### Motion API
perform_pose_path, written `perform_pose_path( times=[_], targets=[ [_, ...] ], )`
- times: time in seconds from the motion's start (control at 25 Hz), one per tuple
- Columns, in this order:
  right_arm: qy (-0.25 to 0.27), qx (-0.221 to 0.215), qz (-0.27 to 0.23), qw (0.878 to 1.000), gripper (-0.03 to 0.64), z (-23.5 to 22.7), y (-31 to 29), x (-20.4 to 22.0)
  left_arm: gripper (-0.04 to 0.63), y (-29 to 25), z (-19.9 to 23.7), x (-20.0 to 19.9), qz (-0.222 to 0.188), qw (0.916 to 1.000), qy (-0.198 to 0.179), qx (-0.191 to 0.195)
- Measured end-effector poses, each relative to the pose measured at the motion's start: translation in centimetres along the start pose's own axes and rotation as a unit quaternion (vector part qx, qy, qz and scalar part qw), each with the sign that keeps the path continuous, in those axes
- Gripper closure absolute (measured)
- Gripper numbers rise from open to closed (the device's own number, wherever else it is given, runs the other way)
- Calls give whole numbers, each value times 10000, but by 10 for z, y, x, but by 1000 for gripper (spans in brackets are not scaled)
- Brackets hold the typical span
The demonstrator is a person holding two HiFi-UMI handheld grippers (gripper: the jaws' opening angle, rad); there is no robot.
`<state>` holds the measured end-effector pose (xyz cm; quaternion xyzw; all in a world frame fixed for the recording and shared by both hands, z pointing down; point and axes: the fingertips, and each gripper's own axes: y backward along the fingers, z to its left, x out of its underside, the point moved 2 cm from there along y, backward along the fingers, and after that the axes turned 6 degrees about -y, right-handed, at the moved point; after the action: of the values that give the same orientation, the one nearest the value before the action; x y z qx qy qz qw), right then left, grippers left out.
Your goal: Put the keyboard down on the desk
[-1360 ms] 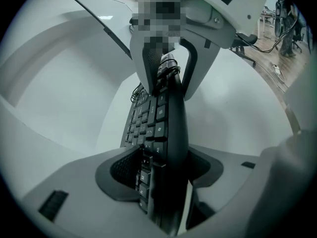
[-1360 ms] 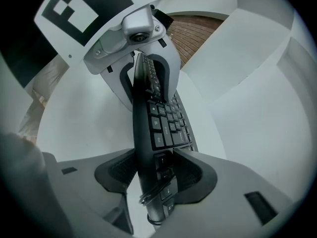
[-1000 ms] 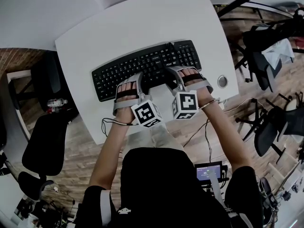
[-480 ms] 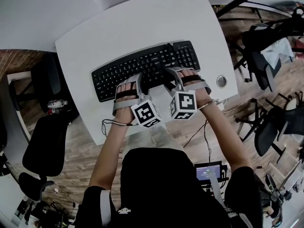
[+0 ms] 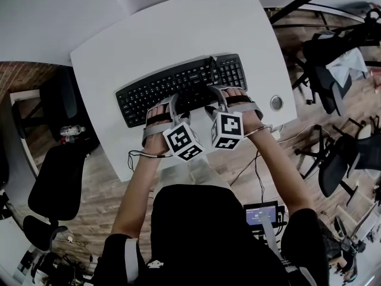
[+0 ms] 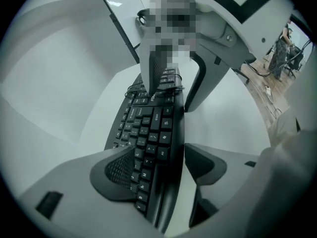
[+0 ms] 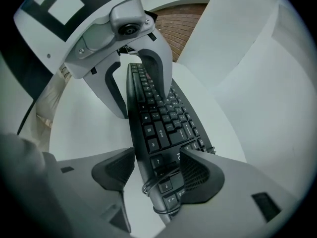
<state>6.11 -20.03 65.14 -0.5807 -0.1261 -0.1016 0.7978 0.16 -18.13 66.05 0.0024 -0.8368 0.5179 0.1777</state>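
Observation:
A black keyboard (image 5: 178, 85) lies flat on the white desk (image 5: 149, 34), and its coiled cable (image 7: 158, 182) rests on the keys at the right end. My left gripper (image 5: 172, 103) straddles the keyboard's near edge left of centre, and my right gripper (image 5: 217, 95) straddles it right of centre. In the left gripper view the keyboard (image 6: 153, 128) runs between the opening jaws of my left gripper (image 6: 161, 152), with a gap at the right pad. In the right gripper view the jaws of my right gripper (image 7: 156, 157) are opening too, and white desk shows between the left pad and the keyboard (image 7: 158, 118).
A round cable grommet (image 5: 276, 102) sits in the desk right of the keyboard. The desk's front edge runs just under my wrists. Black office chairs (image 5: 59, 177) (image 5: 339, 159) stand on the wooden floor on both sides, and a small lit screen (image 5: 262, 214) is below right.
Both hands and the keyboard have edged slightly away from me along the desk. The keyboard stays flat on the desk.

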Motion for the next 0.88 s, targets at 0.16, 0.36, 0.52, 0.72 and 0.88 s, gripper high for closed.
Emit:
perform_pose_path(
  times=[0.16,0.36,0.52,0.72,0.88],
  targets=[
    [-33,118,-125,9998,344,-8,7,-7,285,4,1,-2,14,10000,18,-7],
    [-151,179,-177,9996,344,-16,16,-11,285,12,12,-4,-67,9997,128,-196],
    [-594,301,-402,9970,345,-27,32,-18,287,25,26,-7,-177,9987,351,-321],
    [-924,584,-656,9918,345,-48,64,-34,334,55,56,-5,-314,9921,892,-823],
    [-1142,800,-890,9862,347,-59,95,-49,396,86,71,-8,-576,9832,1349,-1087]
  ],
)
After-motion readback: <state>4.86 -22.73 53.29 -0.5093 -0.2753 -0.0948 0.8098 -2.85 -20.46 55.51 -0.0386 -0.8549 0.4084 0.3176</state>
